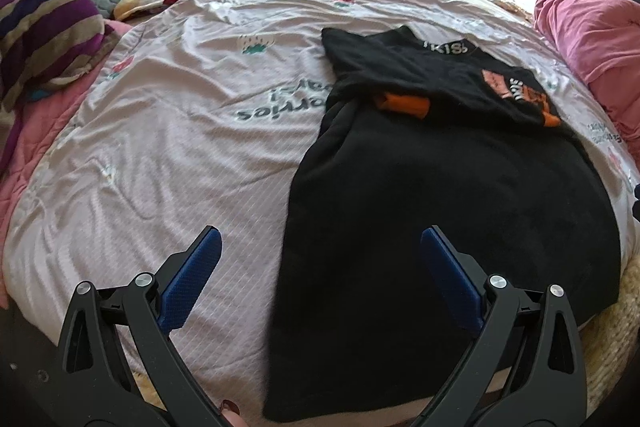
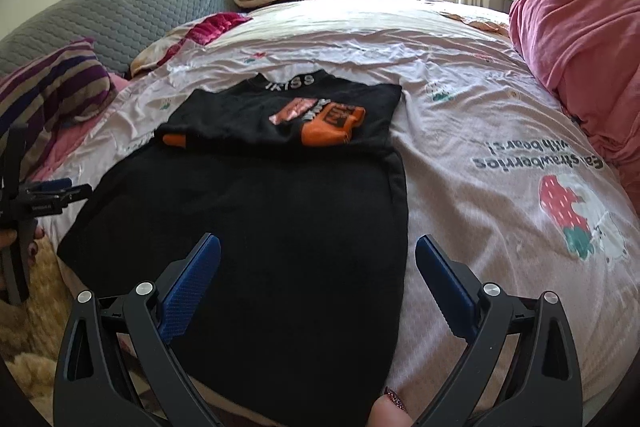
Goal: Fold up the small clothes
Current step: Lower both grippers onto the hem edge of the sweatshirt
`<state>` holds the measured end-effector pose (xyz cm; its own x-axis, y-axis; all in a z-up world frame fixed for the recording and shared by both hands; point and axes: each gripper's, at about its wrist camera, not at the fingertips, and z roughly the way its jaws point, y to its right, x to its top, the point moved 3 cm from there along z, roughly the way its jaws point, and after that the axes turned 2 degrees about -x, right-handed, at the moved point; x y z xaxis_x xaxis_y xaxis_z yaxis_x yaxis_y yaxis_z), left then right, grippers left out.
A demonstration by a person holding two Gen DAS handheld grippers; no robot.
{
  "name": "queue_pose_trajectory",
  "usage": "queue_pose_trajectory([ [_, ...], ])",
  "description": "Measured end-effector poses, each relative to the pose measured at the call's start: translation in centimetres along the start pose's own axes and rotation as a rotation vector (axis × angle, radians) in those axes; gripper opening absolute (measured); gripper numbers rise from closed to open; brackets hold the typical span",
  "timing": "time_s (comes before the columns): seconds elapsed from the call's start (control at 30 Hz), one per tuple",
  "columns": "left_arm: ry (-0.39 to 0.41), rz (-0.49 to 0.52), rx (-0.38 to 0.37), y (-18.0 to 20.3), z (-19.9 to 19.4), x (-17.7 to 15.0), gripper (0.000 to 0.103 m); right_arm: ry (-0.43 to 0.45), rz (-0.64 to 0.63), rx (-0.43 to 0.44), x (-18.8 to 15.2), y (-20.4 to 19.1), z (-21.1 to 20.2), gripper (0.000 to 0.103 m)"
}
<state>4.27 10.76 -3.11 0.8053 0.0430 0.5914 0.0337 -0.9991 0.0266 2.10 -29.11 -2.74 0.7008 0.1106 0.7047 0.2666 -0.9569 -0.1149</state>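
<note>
Both tools hang spread and empty over my end of the black top (image 2: 256, 227): my left tool (image 1: 320, 259) at its left hem corner, my right tool (image 2: 318, 263) above the hem's middle. That top lies flat on the bed (image 1: 168, 155), sleeves already folded in at the far end. I'd pinch both hem corners level, then carry them up to the collar (image 2: 290, 81). Its near hem is cut off behind the tools, and black cloth blurs the layer edges.
</note>
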Motion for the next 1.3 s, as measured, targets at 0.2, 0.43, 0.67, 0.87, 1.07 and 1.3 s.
queue_pose_trajectory([
  [0.2,-0.024,-0.021,0.0,-1.1,0.2,-1.1,0.093,-0.04,-0.006,-0.017,-1.9,0.2,0.1,0.097],
  [0.43,-0.051,-0.033,-0.018,-2.0,0.3,-2.0,0.093,-0.08,-0.008,-0.024,-3.6,0.4,0.3,0.097],
  [0.67,-0.086,-0.051,-0.054,-2.8,0.6,-3.0,0.093,-0.117,-0.011,-0.021,-5.0,0.3,0.4,0.097],
  [0.87,-0.084,-0.045,-0.07,-3.0,0.2,-3.4,0.093,-0.133,-0.007,-0.022,-5.9,0.3,0.2,0.097],
  [1.07,-0.081,-0.045,-0.106,-2.7,-0.1,-3.7,0.093,-0.137,0.003,-0.022,-6.3,0.5,0.0,0.097],
  [1.3,-0.083,-0.031,-0.142,-2.0,-0.3,-4.1,0.092,-0.168,-0.003,-0.016,-7.3,0.3,0.2,0.097],
])
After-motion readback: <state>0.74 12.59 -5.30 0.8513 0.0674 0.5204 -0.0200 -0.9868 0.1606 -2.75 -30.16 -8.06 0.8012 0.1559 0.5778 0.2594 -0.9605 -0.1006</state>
